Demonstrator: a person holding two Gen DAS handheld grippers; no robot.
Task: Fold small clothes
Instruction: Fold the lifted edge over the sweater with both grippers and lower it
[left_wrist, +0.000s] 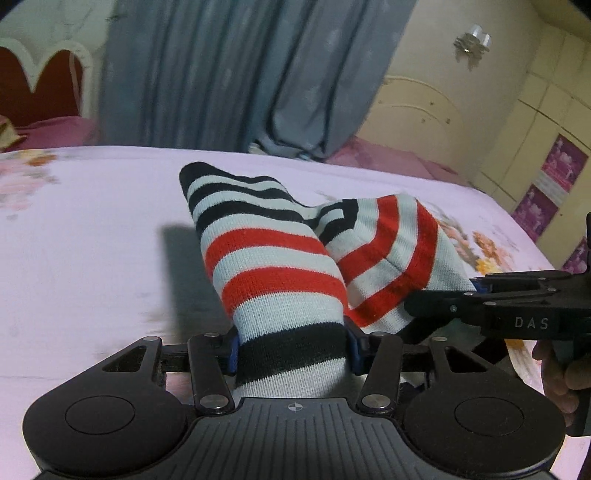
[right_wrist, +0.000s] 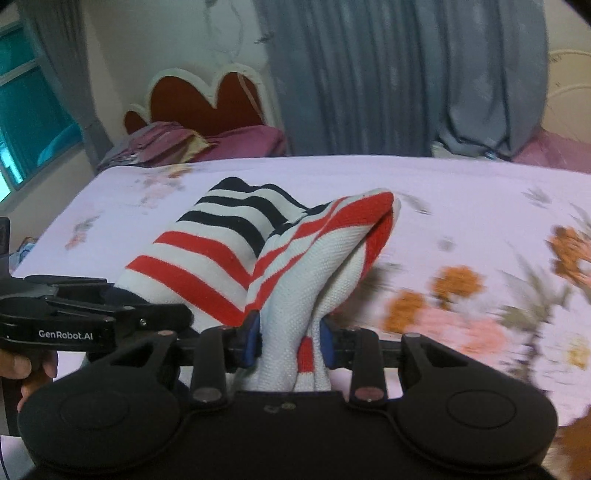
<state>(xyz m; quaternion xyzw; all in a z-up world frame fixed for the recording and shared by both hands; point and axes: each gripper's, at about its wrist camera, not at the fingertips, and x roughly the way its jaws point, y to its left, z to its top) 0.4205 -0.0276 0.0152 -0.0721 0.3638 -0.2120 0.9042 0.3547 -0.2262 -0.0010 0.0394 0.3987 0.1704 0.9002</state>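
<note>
A striped knit garment (left_wrist: 273, 266) in white, red and black is lifted off the bed, bent into two arms that meet in the middle. My left gripper (left_wrist: 291, 350) is shut on one end, its blue pads pressing a black stripe. My right gripper (right_wrist: 290, 343) is shut on the other end, a bunched white and red part (right_wrist: 314, 258). The right gripper's black body (left_wrist: 498, 306) enters the left wrist view from the right, close beside the left one. The left gripper's body (right_wrist: 92, 317) shows at the left of the right wrist view, a hand under it.
The bed (left_wrist: 92, 240) under the garment has a pale pink sheet with flower prints (right_wrist: 454, 295). Grey curtains (left_wrist: 229, 74) hang behind it. A red heart-shaped headboard (right_wrist: 207, 99) and folded bedding (right_wrist: 166, 144) lie beyond. Cream cupboards (left_wrist: 535, 129) stand at the right.
</note>
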